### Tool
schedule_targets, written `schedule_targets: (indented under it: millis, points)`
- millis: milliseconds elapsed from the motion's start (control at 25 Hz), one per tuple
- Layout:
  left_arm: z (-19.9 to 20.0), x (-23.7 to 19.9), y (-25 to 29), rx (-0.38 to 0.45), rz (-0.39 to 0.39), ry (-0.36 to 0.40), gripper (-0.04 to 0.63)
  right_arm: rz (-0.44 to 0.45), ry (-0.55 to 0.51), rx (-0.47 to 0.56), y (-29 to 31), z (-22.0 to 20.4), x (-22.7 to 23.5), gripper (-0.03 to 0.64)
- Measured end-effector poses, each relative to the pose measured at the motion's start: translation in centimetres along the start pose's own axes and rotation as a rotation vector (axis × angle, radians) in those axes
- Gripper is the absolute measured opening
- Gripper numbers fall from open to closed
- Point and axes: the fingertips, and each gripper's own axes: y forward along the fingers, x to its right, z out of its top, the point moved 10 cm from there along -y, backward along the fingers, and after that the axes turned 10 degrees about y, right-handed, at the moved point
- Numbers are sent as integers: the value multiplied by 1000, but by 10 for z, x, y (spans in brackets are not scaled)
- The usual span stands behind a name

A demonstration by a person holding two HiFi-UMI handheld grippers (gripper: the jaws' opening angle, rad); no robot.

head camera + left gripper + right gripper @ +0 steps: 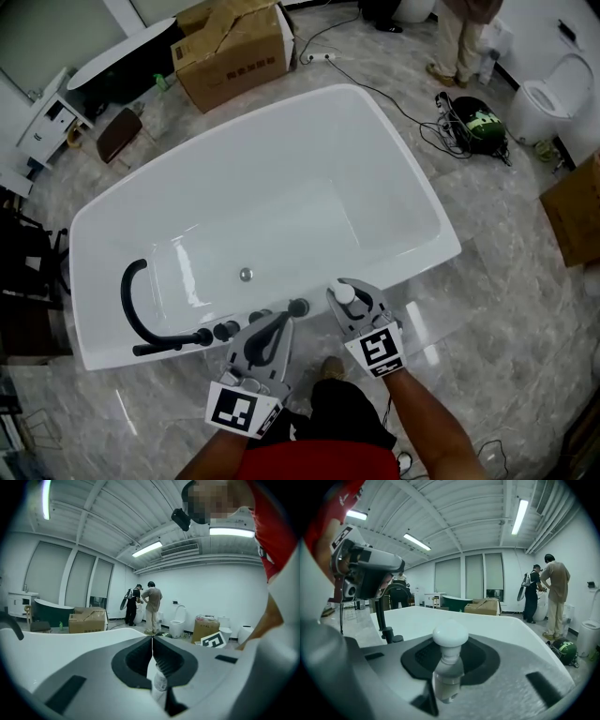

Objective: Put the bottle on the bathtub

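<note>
A small clear bottle [345, 293] with a round white cap sits in my right gripper [352, 288], which is shut on it over the near rim of the white bathtub [412, 169]. In the right gripper view the bottle [449, 660] stands upright in the hollow of the dark pads, with the bathtub [440, 618] just beyond. My left gripper [283, 319] hovers beside it to the left, above the rim near the black knobs [298, 307]. In its own view the left gripper [152, 640] has its jaws closed tip to tip; only a pale surface shows through the slit.
A black curved faucet [131, 300] stands at the tub's near-left end. Cardboard boxes [234, 47] and a dark tub [122, 61] lie behind; a toilet [553, 94], a helmet with cables [478, 122] and another box [577, 211] are right. Two people [555, 592] stand far off.
</note>
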Motion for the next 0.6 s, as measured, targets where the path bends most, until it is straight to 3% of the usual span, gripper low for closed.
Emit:
schedule_targets:
  millis: [600]
  points:
    - [-8, -9, 9, -33, 18, 4, 11, 43, -10, 14, 22, -18, 7, 107]
